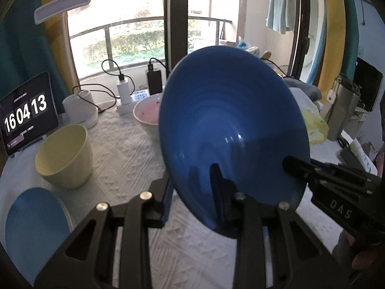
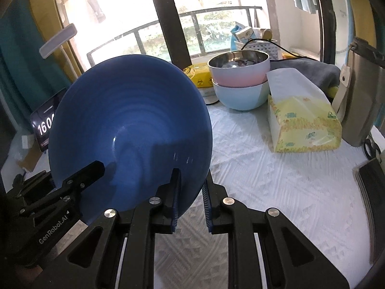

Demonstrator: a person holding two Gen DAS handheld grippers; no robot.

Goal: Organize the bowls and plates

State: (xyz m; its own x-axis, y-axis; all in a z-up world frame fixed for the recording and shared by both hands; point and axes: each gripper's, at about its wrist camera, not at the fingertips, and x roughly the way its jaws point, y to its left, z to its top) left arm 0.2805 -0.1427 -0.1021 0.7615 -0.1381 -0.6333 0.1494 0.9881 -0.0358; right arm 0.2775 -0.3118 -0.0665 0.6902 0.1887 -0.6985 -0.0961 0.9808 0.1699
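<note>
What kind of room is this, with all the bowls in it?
Probably a room in someone's home, at a table by a balcony window. Clues: stacked bowls and a tissue pack on a white tablecloth, a towel hanging outside, and a clock screen.

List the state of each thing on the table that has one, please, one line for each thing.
Dark blue bowl: lifted off the table, tilted, gripped at its rim by both tools.
Left tool: shut on the bowl rim.
Right tool: shut on the bowl rim.
Cream cup: upright, empty.
Pink bowl: nested in the light blue bowl.
Clock tablet: switched on.
</note>
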